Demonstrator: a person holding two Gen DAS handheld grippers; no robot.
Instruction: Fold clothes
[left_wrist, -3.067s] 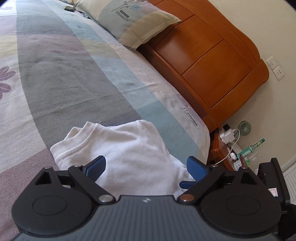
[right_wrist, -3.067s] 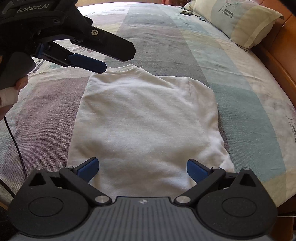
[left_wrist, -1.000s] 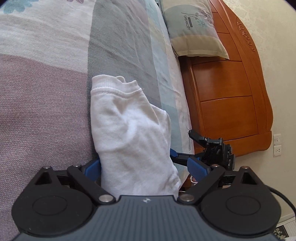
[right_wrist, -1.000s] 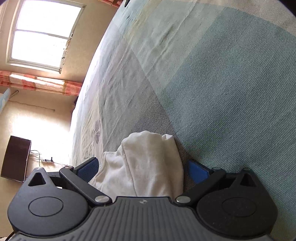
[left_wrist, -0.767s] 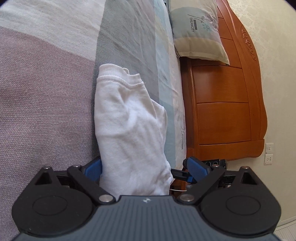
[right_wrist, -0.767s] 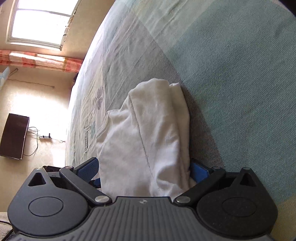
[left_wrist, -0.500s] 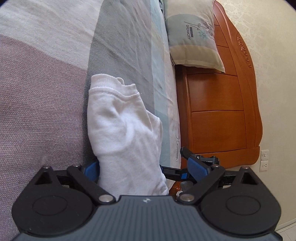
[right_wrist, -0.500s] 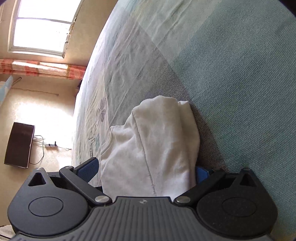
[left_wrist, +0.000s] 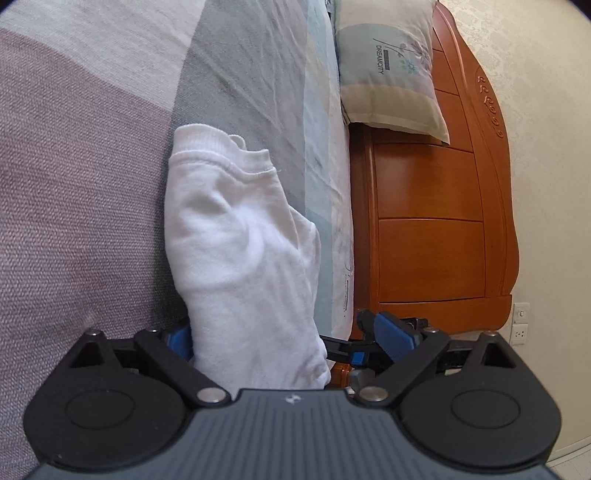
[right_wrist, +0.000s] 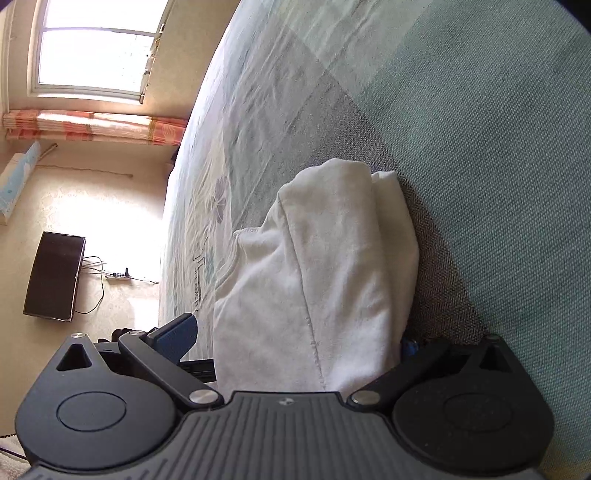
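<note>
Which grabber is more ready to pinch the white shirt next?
Probably the right gripper: the shirt fills nearly the whole gap between its open fingers. The left gripper is open too, but the shirt touches only one of its fingers.

Pillow (left_wrist: 388, 70) against the headboard: printed "DREAMCITY" in dark capitals beside a flower sprig, with a small dark label above it, too small to read; bedsheet (left_wrist: 343, 280) edge carries a small printed mark in both views, illegible; no other legible text.
</note>
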